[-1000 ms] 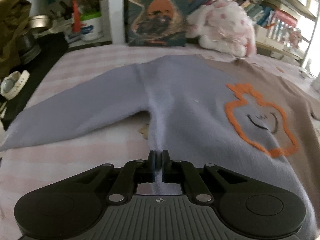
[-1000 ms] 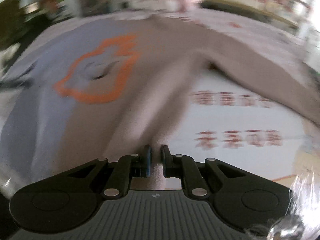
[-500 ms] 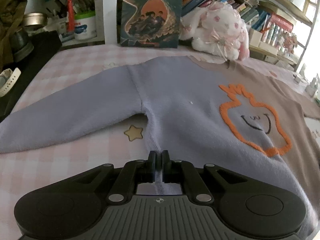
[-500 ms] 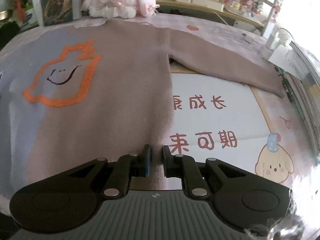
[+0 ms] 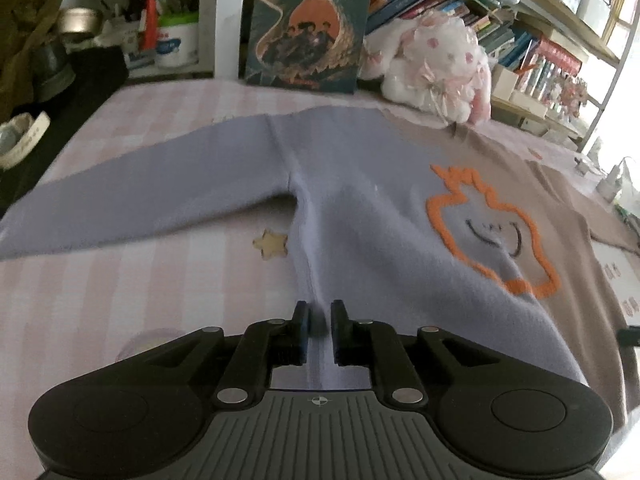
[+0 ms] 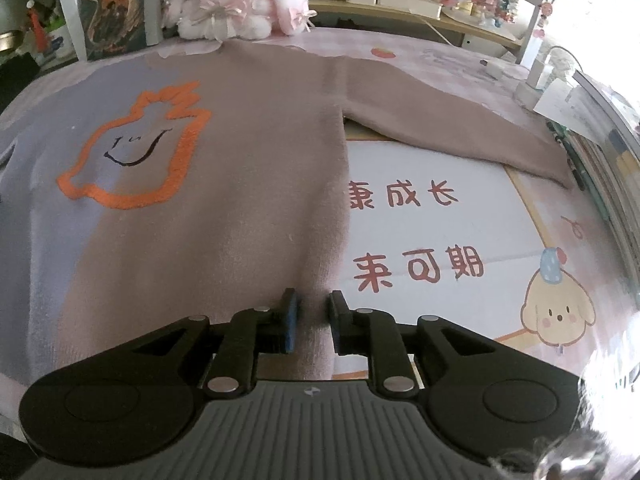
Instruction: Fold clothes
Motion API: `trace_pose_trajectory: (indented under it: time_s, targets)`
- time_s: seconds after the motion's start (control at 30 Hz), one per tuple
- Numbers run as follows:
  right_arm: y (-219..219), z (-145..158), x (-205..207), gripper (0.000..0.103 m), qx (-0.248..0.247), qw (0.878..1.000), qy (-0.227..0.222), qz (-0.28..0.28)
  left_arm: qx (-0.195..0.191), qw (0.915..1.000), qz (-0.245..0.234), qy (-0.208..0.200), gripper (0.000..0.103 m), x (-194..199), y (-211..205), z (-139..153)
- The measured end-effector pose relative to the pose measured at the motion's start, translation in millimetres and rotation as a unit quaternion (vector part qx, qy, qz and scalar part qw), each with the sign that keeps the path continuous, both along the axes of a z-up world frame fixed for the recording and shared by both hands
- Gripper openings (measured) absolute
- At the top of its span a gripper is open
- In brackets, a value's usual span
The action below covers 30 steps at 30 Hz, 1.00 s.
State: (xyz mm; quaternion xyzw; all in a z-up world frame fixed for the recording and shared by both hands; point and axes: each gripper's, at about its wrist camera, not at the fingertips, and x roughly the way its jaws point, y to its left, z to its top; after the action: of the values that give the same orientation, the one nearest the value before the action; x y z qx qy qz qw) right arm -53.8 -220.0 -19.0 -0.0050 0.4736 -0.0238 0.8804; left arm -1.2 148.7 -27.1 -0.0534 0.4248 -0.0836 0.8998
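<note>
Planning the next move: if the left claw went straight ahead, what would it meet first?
The sweater: its side edge already lies between the left claw fingers, and more fabric runs ahead toward the armpit. Depth is unclear.

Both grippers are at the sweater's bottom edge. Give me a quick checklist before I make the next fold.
1. Sweater lying flat, front up: ok.
2. Lilac sleeve and brown sleeve spread out sideways: ok.
3. Left gripper at the lilac side seam, cloth between its fingers: ok.
4. Right gripper at the brown side edge, cloth between its fingers: ok.
5. Firm hold on the cloth: cannot tell; both pairs of fingers stand parted.
6. Room beyond the collar: not ok, plush rabbit sits right at it.
</note>
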Motion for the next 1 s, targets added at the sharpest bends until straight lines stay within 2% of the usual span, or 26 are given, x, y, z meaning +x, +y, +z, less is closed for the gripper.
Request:
trace_pose_trajectory:
  time_s: [0.03,0.13,0.2,0.33,0.47,0.67,0.77,0.87,1.0]
  targets:
    - [-0.4,0.0,-0.4,0.017,0.002,1.0,0.0,-0.002,-0.003,1.0,0.0,0.002,0.008,-3.1,0.6,-0.8]
    - [-1.3,0.0,-0.4,0.016,0.006,1.0,0.0,-0.009,0.01,0.9999,-0.007,-0.012,0.004,-8.8,-2.0,-2.1]
    - [-2.0,0.1,-0.3,0.012,0.005,1.0,-0.003,-0.015,0.014,0.9998,-0.005,-0.014,0.004,-7.9,-1.1,-3.4]
    - [-4.7,-2.0,-3.5,0.012,0.008,0.998,-0.019,-0.055,0.011,0.9999,-0.004,-0.009,0.004,-4.3,3.6,-6.3]
    - [2.5,-2.9,-4.6,0.012,-0.013,0.999,-0.022,-0.048,0.029,0.9992,-0.023,-0.015,0.004,-6.8,-0.4,-6.9]
    - [0.1,-3.9,-4.0,0.014,-0.011,0.998,-0.022,-0.053,0.021,0.9997,-0.006,-0.014,0.007,-12.2,-2.1,-1.5]
    - [0.0,-3.9,-4.3,0.016,-0.011,0.998,-0.023,-0.053,0.02,0.9995,0.004,-0.025,0.012,-23.0,-8.2,8.2]
    - [-3.9,-3.7,-4.5,0.02,0.0,0.998,-0.025,-0.054,0.026,0.9991,0.006,-0.033,0.022,-34.4,-20.5,15.7]
    - [-14.0,-3.1,-6.7,0.04,0.024,0.998,-0.02,-0.054,0.027,0.9993,0.01,-0.021,0.025,-45.3,-39.7,21.9]
